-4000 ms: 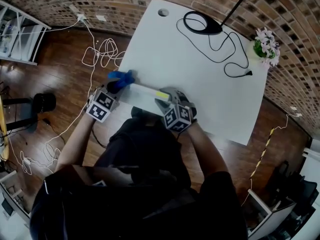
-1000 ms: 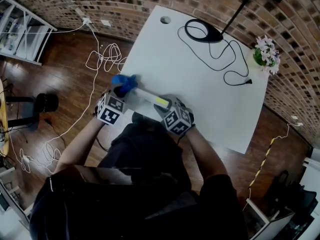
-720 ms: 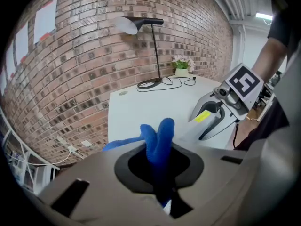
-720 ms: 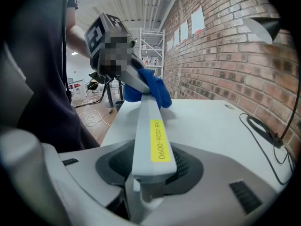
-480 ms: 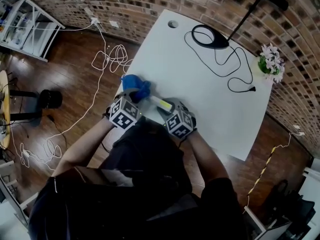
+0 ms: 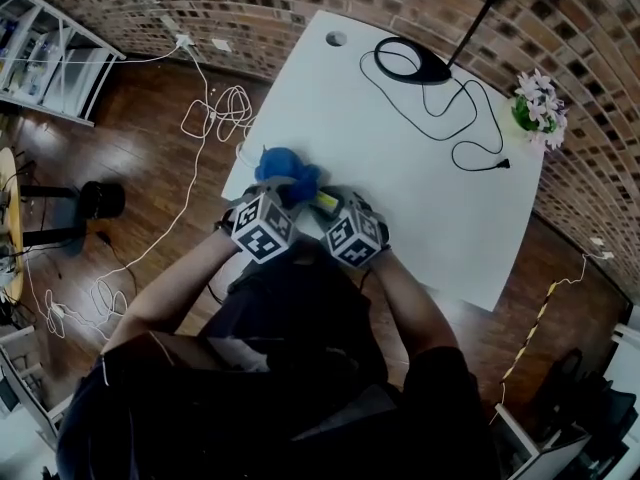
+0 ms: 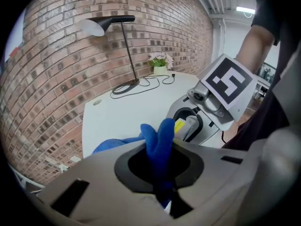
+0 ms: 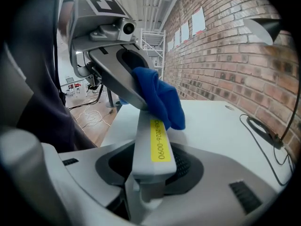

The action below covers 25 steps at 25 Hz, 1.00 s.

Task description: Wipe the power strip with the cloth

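Two grippers: side by side at the near edge of the white counter (image 6: 400, 158), marker cubes almost touching in the head view.
Left gripper (image 7: 161, 146): fingers clenched on the blue cloth (image 7: 159, 132); a fold of it stands up between them.
Right gripper (image 8: 151, 158): fingers grasping one end of the power strip (image 8: 159, 138), pressed against its two sides.
Power strip: a white bar with a yellow label on top. It runs from the right gripper's fingers away towards the left gripper, over the counter's near left part. Whether it rests on the counter cannot be told.
Cloth: bunched on top of the strip just beyond the yellow label, covering the strip's far end; in the left gripper view some of it trails off to the left.
Counter: set against a brick wall (image 6: 250, 8), with a round hole (image 6: 336, 39) near its far corner.
Lamp (image 6: 415, 65): black, its flat base on the far part of the counter, well apart from the strip; its black cable (image 6: 497, 164) loops across the surface.
Flowers (image 6: 537, 103): a small pot of pink blooms at the far right corner.
Floor (image 6: 130, 158): dark wood, with a white cable (image 6: 210, 116) coiled to the left of the counter.
Person: bare forearms and dark clothing at the bottom of the head view.
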{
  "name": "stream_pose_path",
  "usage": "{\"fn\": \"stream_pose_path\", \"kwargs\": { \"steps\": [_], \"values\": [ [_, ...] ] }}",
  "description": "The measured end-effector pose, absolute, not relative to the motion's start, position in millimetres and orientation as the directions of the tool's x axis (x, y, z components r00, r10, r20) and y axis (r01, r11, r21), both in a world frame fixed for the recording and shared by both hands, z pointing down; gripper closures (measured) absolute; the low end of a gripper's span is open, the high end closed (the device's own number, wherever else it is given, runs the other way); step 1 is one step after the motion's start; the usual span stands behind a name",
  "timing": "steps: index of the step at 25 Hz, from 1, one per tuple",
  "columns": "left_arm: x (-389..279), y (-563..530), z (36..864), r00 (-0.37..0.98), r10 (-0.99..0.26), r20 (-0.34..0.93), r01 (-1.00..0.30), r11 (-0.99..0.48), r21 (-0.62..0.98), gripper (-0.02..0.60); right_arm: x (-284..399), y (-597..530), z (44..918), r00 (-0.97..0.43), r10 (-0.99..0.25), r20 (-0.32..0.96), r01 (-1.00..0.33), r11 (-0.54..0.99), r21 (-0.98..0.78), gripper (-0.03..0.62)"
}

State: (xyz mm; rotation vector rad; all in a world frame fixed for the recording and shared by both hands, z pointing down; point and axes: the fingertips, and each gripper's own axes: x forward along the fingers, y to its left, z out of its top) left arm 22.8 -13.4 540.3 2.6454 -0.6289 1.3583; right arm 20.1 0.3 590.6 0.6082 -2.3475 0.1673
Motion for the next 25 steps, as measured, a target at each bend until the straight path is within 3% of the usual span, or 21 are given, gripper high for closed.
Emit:
{"fn": "stream_pose_path", "kwargs": {
  "steps": [16, 25],
  "values": [
    [82.7, 24.2, 540.7, 0.553, -0.225, 0.802, -0.265, -0.960, -0.086, 0.545, 20.9, 4.0, 591.7, -0.669, -0.363, 0.648, -0.431, 0.900, 0.059, 0.439],
    [90.0, 28.9, 542.7, 0.551, -0.194, 0.812, -0.259, -0.964, -0.055, 0.551, 22.1, 4.2, 593.0, -0.671, -0.374, 0.640, -0.426, 0.901, 0.079, 0.439]
  ]
}}
